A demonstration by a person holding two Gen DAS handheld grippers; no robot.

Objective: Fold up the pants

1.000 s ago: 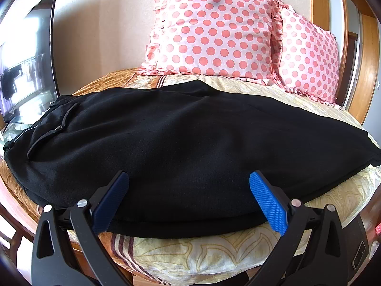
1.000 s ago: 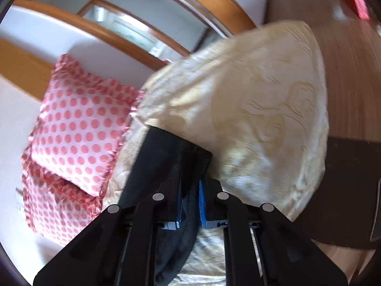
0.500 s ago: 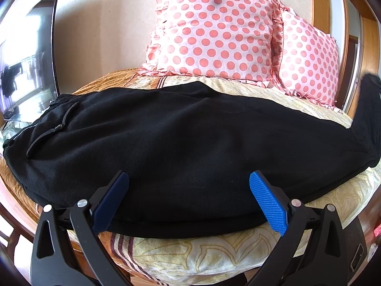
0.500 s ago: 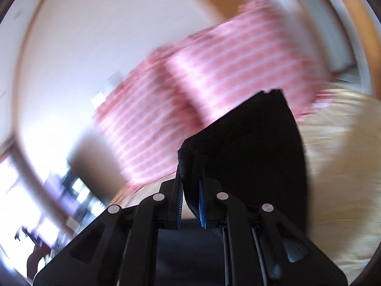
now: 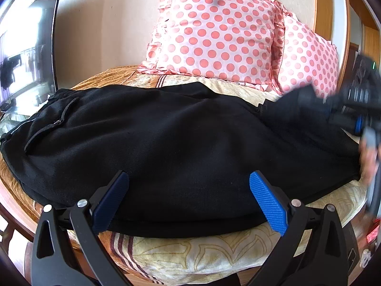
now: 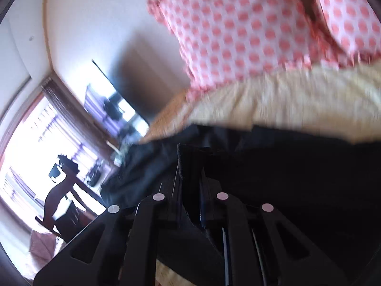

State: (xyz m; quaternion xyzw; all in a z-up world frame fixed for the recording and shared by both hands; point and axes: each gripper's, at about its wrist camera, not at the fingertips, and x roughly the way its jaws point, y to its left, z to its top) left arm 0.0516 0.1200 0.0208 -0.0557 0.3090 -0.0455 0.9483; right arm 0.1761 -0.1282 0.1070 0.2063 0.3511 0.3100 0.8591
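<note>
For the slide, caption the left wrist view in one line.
Open left gripper hovers at the near edge of black pants on a bed while the right gripper carries the leg end over.

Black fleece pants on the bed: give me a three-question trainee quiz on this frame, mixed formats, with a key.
1. True or false: the left gripper is clamped on the black fleece pants.
2. Which gripper holds the pants' leg end: A left, B right, C neither?
3. Fill in: behind the pants stand two pink ____-patterned pillows on the yellow patterned bed cover.

Key: 1 false, its jaws stand wide open above the near edge; 2 B; 3 polka-dot.
</note>
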